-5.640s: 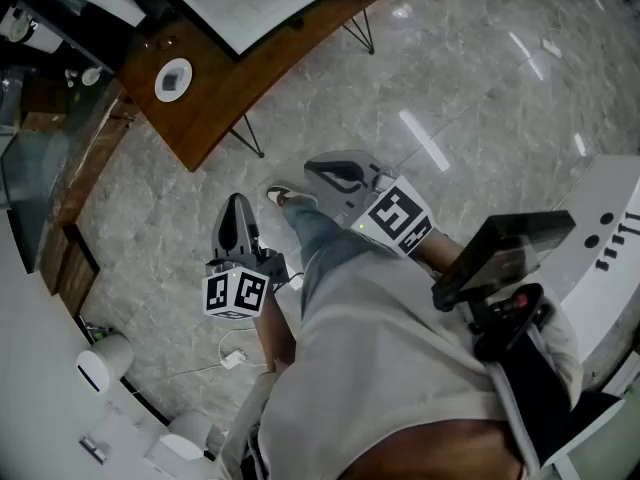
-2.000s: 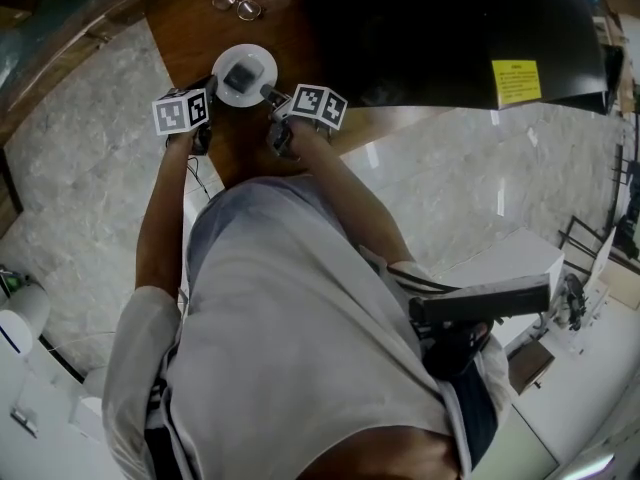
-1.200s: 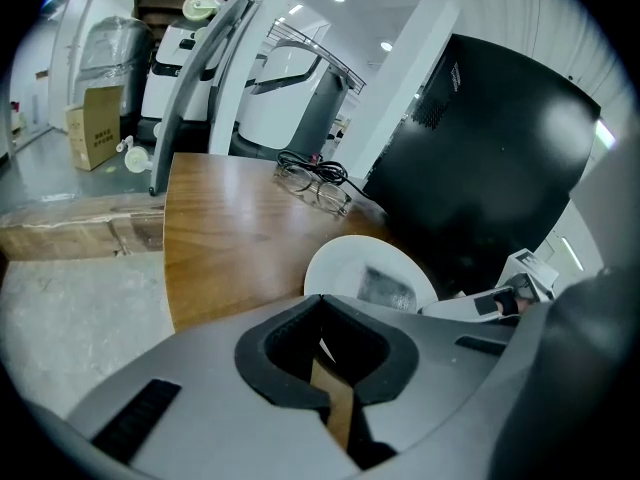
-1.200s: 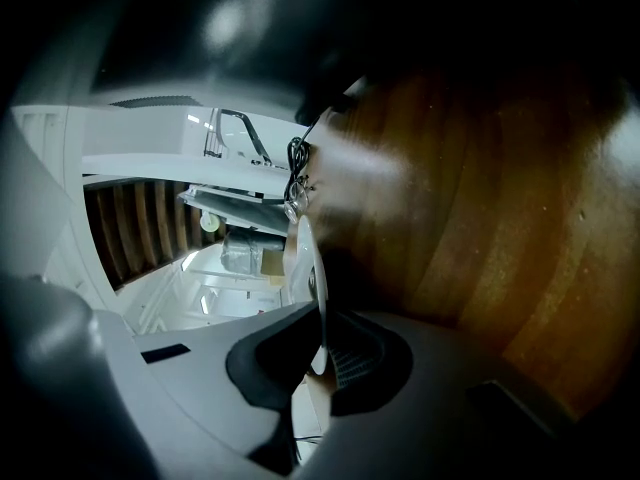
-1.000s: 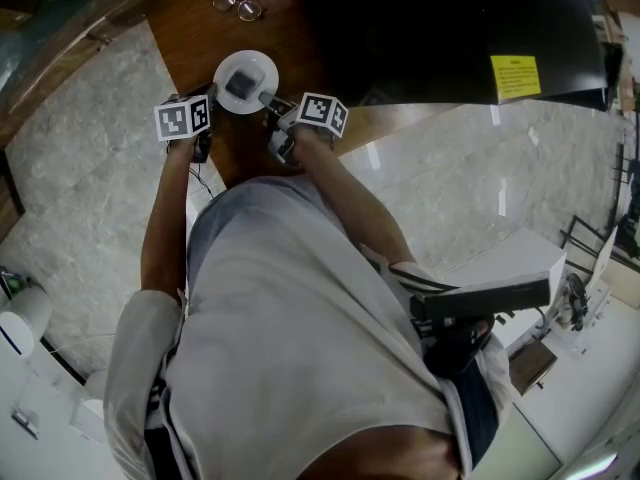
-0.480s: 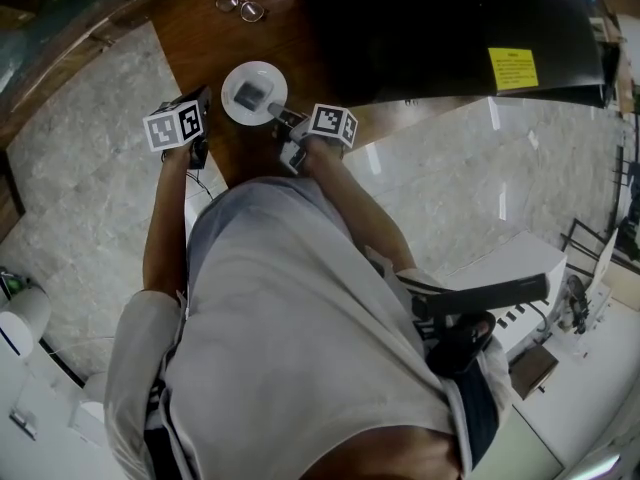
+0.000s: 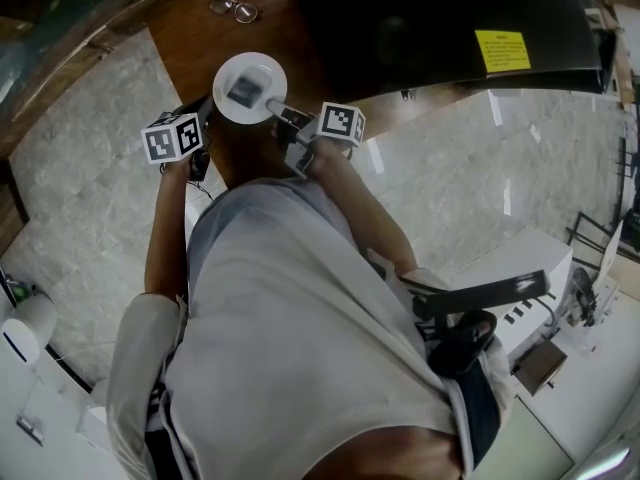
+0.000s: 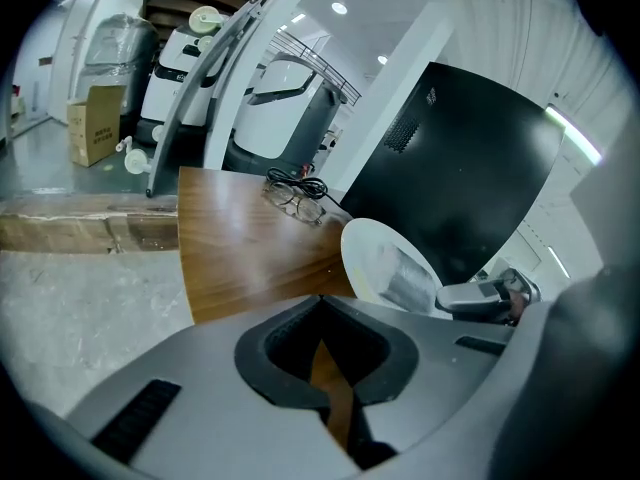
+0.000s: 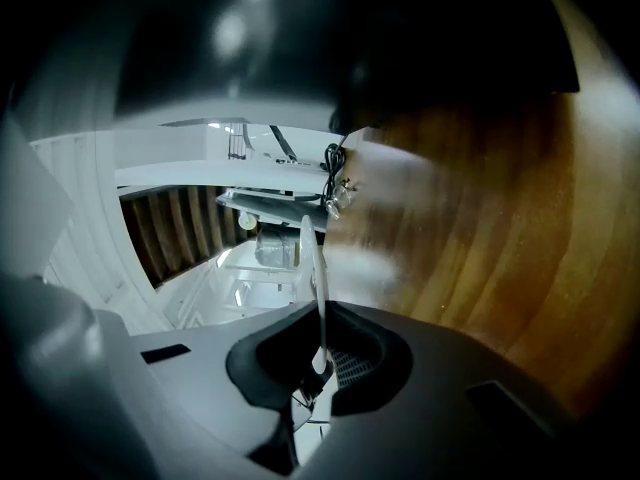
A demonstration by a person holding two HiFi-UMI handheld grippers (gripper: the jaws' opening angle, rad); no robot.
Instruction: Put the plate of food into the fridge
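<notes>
right gripper [image 7: 281, 112] pinched tight on right rim of plate [image 7: 240, 76] | plate tilted, blurred grey food [image 7: 246, 92] on it, over wooden table [image 7: 190, 30] | left gripper [image 8: 320, 300] jaws together, empty, just left of plate

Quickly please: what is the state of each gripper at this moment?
Left gripper: shut, nothing between its jaws.
Right gripper: shut on the rim of the plate of food.

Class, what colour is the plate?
The plate is white; the head view shows it best.
</notes>
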